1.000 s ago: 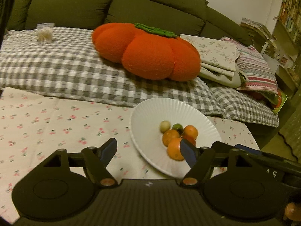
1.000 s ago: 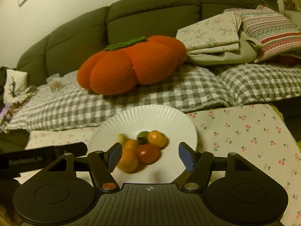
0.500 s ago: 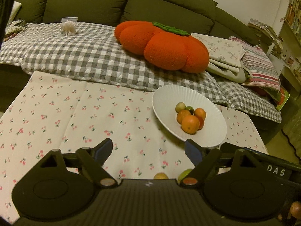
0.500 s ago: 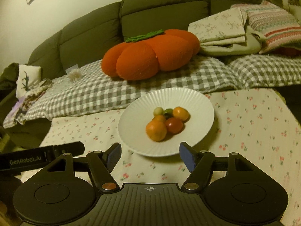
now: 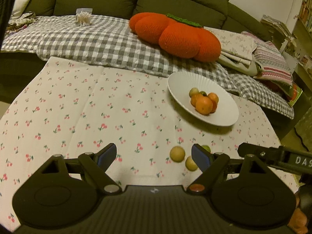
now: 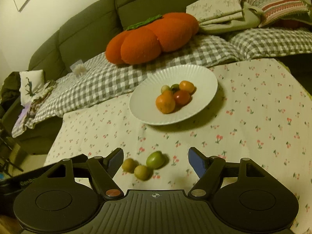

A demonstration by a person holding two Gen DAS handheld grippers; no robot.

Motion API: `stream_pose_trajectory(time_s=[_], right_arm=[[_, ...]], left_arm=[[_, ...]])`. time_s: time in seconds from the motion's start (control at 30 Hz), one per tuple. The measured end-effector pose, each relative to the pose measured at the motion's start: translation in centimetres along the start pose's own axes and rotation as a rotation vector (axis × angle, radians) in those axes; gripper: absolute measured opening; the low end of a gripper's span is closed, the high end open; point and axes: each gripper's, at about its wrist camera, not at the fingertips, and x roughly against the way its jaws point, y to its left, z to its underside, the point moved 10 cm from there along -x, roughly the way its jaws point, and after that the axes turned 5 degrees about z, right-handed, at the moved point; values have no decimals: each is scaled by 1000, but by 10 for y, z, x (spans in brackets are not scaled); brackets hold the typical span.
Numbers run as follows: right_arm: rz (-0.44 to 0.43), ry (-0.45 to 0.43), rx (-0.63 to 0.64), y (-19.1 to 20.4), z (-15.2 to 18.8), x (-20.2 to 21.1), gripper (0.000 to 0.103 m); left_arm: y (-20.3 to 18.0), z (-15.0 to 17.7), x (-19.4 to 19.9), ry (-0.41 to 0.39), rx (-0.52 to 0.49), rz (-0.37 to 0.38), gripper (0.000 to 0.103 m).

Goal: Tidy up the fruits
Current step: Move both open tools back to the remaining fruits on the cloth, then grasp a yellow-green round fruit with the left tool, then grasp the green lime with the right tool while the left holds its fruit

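A white ribbed plate (image 5: 224, 115) (image 6: 202, 78) on the cherry-print tablecloth holds several small fruits: oranges (image 5: 204, 105) (image 6: 165, 103), a red one (image 6: 182, 97) and small green ones. Three loose fruits lie on the cloth nearer me: two brownish-yellow ones (image 5: 177, 154) (image 6: 142, 172) and a green one (image 6: 155, 159). My left gripper (image 5: 154, 157) is open and empty, with the loose fruits by its right finger. My right gripper (image 6: 155, 160) is open and empty, with the loose fruits lying between its fingers.
Behind the table is a green sofa with a grey checked blanket (image 5: 93, 37), an orange pumpkin cushion (image 5: 175, 33) (image 6: 152, 39), folded linens (image 6: 220, 9) and a striped pillow (image 5: 273, 66). The right gripper's body (image 5: 276, 159) shows at the left view's right edge.
Both grippers have pulled back and up from the plate. The plate looks farther away and the three loose fruits on the cloth have come into view.
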Motion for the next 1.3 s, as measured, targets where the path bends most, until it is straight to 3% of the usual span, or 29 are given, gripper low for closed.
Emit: stream_pose_trajectory(time_s=[0.43, 0.67, 0.93, 1.03, 1.07, 1.13, 1.3], right_arm=[[-31, 43, 24, 5, 12, 6, 78], [-27, 69, -32, -11, 14, -2, 79], [-14, 87, -62, -21, 16, -10, 79], [-11, 89, -52, -20, 18, -11, 78], [-10, 91, -49, -20, 18, -12, 78], [-9, 94, -43, -18, 19, -13, 78], [1, 95, -38, -19, 21, -18, 79]], left_arm=[[0, 22, -10, 61, 14, 37, 83], [5, 29, -17, 91, 71, 72, 76], [-44, 62, -24, 153, -96, 155, 66], [-55, 71, -31, 156, -163, 136, 55], [-56, 74, -34, 161, -165, 134, 40], [-55, 73, -35, 144, -171, 123, 30], [-49, 72, -32, 146, -135, 116, 29]])
